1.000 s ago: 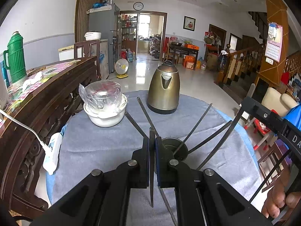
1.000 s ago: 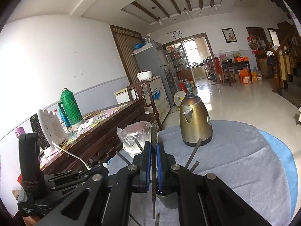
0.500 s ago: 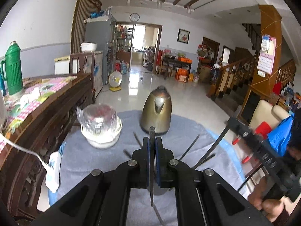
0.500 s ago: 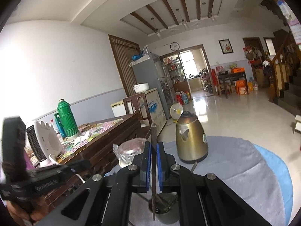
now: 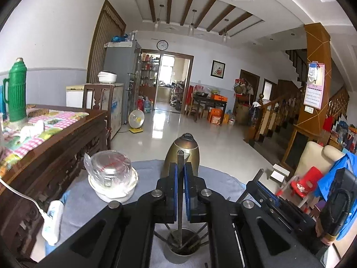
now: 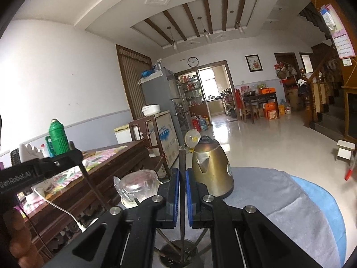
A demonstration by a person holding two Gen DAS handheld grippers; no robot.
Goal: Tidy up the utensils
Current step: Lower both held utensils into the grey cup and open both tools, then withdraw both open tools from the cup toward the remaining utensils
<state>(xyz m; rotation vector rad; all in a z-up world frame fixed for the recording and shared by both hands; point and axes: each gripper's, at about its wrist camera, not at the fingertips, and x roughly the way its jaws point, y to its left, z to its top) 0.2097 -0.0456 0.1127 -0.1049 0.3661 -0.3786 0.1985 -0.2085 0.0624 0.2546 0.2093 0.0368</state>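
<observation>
2 chopsticks in play right now, 1 per gripper: my left gripper (image 5: 180, 192) is clamped on a chopstick (image 5: 180, 178) and my right gripper (image 6: 182, 197) is pinching another chopstick (image 6: 182, 178). Compared with a second ago both have come up, so the sticks hang nearly upright with their tips down in the holder (image 5: 183, 249), where a few more sit. Looks to me like they're about ready to drop in. Kettle (image 6: 212, 172) is just behind.

Utensil holder (image 5: 181, 249) base cut off; chopstick (image 6: 182, 201) tip hidden inside.
</observation>
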